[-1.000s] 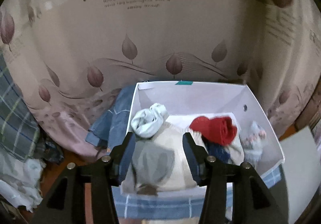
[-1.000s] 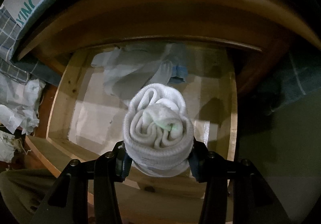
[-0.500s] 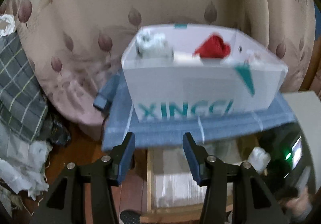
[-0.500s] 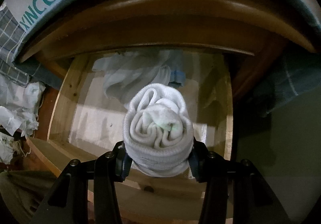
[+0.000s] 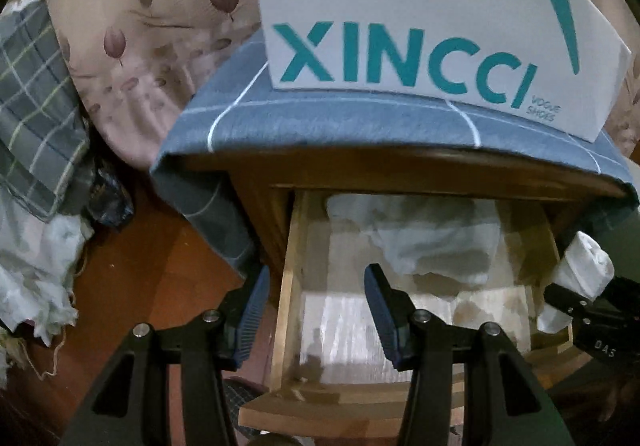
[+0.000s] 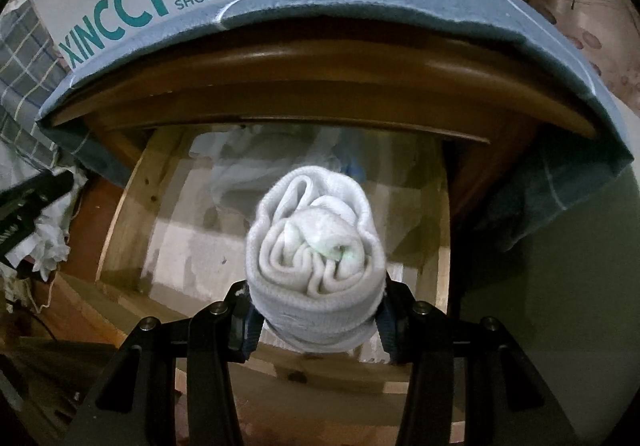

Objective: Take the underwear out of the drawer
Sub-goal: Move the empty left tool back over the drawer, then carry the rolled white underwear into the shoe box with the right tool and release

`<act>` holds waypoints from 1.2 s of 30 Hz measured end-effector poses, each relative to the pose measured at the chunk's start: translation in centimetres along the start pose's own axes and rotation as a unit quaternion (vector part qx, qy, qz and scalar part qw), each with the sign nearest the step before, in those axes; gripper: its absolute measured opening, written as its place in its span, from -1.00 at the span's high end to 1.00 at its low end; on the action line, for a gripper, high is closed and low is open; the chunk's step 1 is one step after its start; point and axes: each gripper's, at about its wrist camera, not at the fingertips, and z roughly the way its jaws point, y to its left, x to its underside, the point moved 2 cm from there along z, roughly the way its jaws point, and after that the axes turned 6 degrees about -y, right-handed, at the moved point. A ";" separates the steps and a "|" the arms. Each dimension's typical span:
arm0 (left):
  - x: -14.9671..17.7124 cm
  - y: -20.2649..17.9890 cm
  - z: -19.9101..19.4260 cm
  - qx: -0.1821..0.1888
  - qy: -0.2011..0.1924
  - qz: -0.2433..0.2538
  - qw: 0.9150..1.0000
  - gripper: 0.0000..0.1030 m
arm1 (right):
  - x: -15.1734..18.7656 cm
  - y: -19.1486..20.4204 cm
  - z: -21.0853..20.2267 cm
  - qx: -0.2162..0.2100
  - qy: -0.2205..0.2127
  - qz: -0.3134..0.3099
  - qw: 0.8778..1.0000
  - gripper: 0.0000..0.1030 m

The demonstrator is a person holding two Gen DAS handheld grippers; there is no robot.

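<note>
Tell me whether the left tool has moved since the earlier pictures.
Yes. The left tool has dropped: earlier it looked down into the white XINCCI box, and now the box sits high in its view, above the open drawer.

open drawer (image 5: 416, 310), tabletop (image 5: 400, 166) overhanging its back

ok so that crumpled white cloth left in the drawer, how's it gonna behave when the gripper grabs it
The crumpled white cloth lies in loose folds, so it will likely be floppy, sagging and unfurling when lifted. It looks thin, so probably light. It sits towards the back of the drawer, so a pinch on one fold by the open left gripper may drag the rest along.
</note>
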 end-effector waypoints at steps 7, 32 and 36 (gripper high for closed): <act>0.1 0.6 0.5 -0.015 0.007 -0.003 1.000 0.02 | -0.1 0.6 -2.2 -0.005 -0.011 -0.007 1.000 0.13; 0.0 0.7 0.6 -0.012 0.008 -0.006 1.000 0.02 | -12.0 4.5 -17.4 -0.021 -0.117 -0.067 0.991 0.13; 0.0 1.2 0.7 -0.008 0.014 -0.020 1.000 0.02 | -14.6 5.2 -18.2 -0.021 -0.128 -0.069 0.989 0.13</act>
